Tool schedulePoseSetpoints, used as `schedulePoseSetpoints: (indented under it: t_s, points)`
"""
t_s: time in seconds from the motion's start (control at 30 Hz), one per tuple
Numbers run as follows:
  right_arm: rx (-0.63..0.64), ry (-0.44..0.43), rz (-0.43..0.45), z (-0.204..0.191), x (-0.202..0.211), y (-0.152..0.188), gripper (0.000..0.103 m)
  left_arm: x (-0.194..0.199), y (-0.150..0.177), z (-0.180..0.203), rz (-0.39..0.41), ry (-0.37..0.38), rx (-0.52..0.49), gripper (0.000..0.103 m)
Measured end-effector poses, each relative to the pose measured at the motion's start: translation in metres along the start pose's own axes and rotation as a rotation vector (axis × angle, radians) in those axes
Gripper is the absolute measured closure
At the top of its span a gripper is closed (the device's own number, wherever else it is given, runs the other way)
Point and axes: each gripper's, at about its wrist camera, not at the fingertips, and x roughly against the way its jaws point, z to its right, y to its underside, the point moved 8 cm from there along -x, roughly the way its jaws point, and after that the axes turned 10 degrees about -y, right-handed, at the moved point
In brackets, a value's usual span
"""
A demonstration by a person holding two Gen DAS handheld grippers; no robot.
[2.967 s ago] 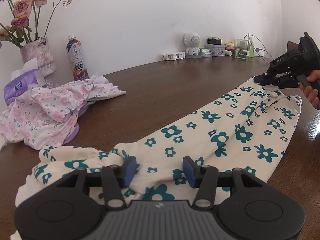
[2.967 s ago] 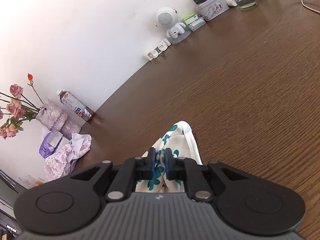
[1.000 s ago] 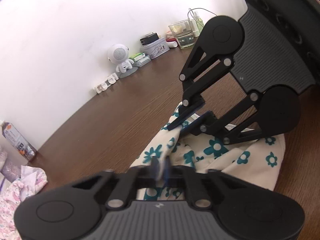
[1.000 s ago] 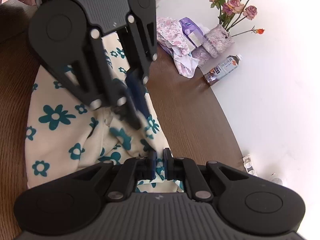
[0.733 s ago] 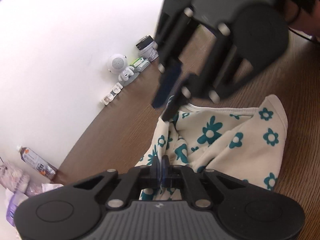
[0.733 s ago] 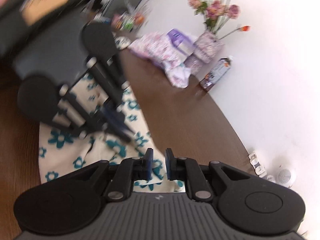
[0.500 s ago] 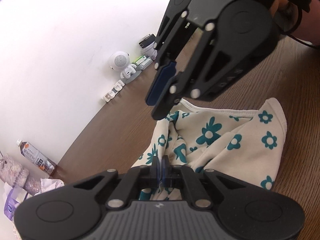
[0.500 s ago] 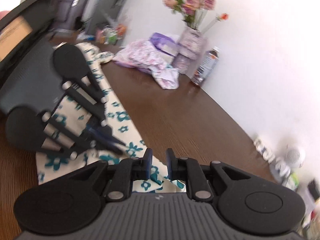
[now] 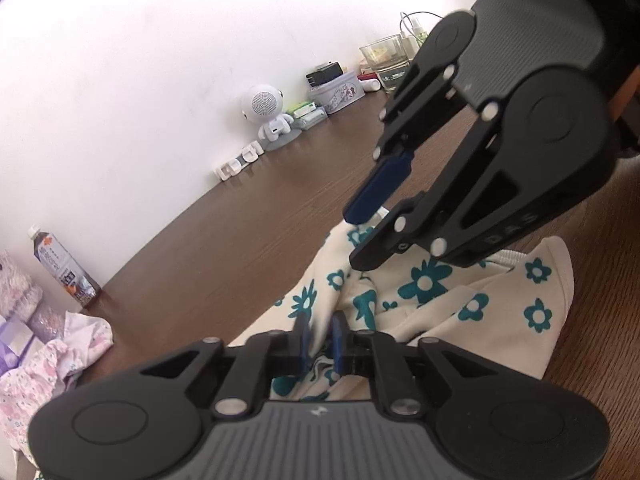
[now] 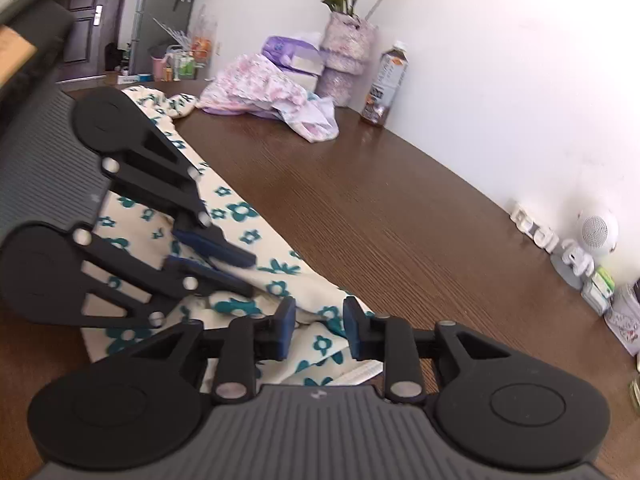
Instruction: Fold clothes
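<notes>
Left black 2-finger gripper [image 9: 319,338] pinches the cream garment with teal flowers [image 9: 432,300] (slight gap visible). Right gripper [image 10: 319,326] spread, fabric between, ungripped, above brown wooden table [image 10: 392,216].

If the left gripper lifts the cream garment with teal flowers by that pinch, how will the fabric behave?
Likely floppy: the cream floral garment already bunches in soft folds around the left gripper. It would probably drape and drag the rest along the table. It looks light; the open right gripper offers no support.
</notes>
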Motion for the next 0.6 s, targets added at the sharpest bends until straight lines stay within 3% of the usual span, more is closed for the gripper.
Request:
schedulePoseSetpoints:
  t_s: [0.23, 0.43, 0.5, 0.6]
  points:
    - [0.152, 0.081, -0.046, -0.012, -0.006, 0.002, 0.071, 0.007, -0.001, 0.001, 0.021, -0.014, -0.054, 0.098]
    - [0.193, 0.139, -0.077, -0.016, -0.019, 0.007, 0.072, 0.010, -0.002, 0.005, 0.043, -0.020, -0.101, 0.098]
    - [0.184, 0.133, -0.081, -0.017, -0.020, 0.007, 0.083, 0.011, -0.003, 0.003, 0.043, -0.019, -0.092, 0.098]
    - [0.190, 0.134, -0.088, -0.020, -0.022, 0.008, 0.085, 0.015, -0.007, -0.001, 0.049, -0.009, -0.046, 0.095]
